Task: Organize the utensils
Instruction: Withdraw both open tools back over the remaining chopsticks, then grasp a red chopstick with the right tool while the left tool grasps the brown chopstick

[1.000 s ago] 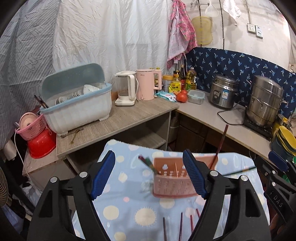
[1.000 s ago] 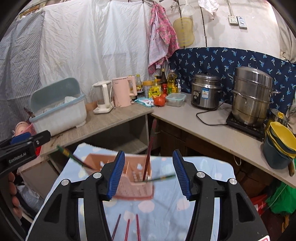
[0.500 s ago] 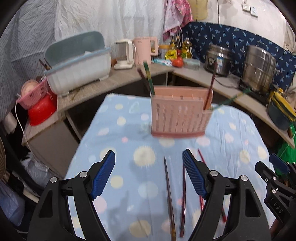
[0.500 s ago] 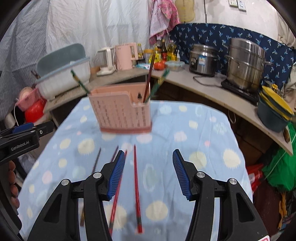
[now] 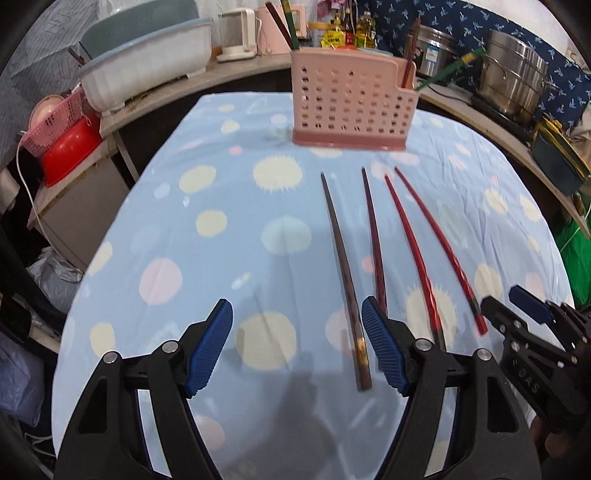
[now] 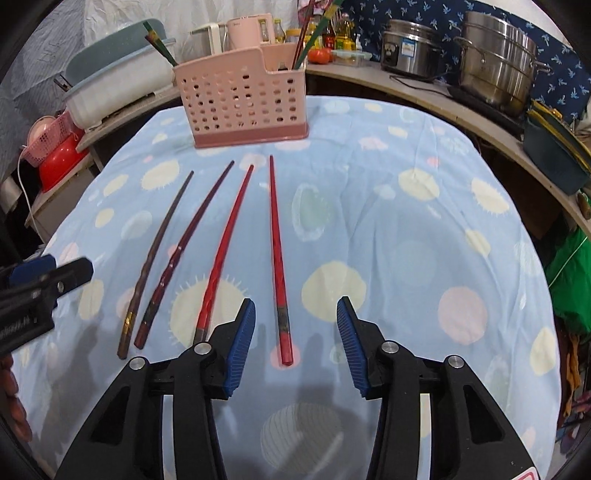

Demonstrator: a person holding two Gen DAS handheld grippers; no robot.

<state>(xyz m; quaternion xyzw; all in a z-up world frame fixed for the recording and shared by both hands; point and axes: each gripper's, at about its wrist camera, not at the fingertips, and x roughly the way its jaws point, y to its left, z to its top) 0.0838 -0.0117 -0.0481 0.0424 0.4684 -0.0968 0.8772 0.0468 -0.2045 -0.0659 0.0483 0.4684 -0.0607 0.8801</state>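
Several chopsticks lie side by side on a blue spotted tablecloth (image 5: pixel 207 221): a dark brown one (image 5: pixel 341 258) (image 6: pixel 155 254), a maroon one (image 5: pixel 373 236) (image 6: pixel 184 251) and two red ones (image 5: pixel 410 240) (image 6: pixel 275 236). A pink perforated utensil holder (image 5: pixel 351 99) (image 6: pixel 240 99) stands at the far side with a few chopsticks upright in it. My left gripper (image 5: pixel 297 339) is open and empty, low over the near end of the brown chopstick. My right gripper (image 6: pixel 295 339) is open and empty, its jaws either side of the rightmost red chopstick's near end.
A counter runs behind the table with a dish rack (image 5: pixel 147 62), kettles (image 5: pixel 236 33), bottles, a rice cooker (image 6: pixel 410 48) and a steel steamer pot (image 6: pixel 498 70). Stacked bowls (image 6: pixel 554 147) sit at the right. A red basin (image 5: pixel 70 147) is at the left.
Both grippers have tilted down and dropped toward the table. The chopsticks on the cloth now lie right in front of the open jaws; the holder sits farther up in view.
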